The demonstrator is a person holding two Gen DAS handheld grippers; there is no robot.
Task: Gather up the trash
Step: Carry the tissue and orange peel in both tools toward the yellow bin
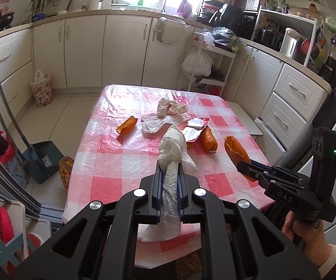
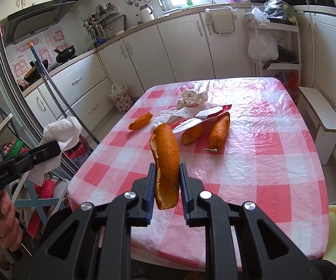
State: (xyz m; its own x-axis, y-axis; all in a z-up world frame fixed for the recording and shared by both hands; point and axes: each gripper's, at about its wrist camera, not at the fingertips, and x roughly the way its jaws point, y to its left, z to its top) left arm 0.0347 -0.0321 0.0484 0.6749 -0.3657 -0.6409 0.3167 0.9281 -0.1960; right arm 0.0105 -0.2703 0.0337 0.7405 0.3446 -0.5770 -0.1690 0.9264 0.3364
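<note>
orange peel [image 2: 166, 161] between right gripper [image 2: 167, 172] pads

on the table [image 1: 130, 158], a peel piece [image 1: 127, 125] lies at centre left, a flat tissue [image 1: 155, 124] right of it, a crumpled wrapper [image 1: 171, 107] behind that; the paper towel [image 1: 171, 149] (held above the table) hangs centre frame, a lifted peel [image 1: 235, 150] at its right

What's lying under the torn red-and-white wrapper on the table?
The wrapper lies over the top end of one orange peel and overlaps a flat white tissue. A second peel rests against its edge. Whatever else lies beneath it is covered.
</note>
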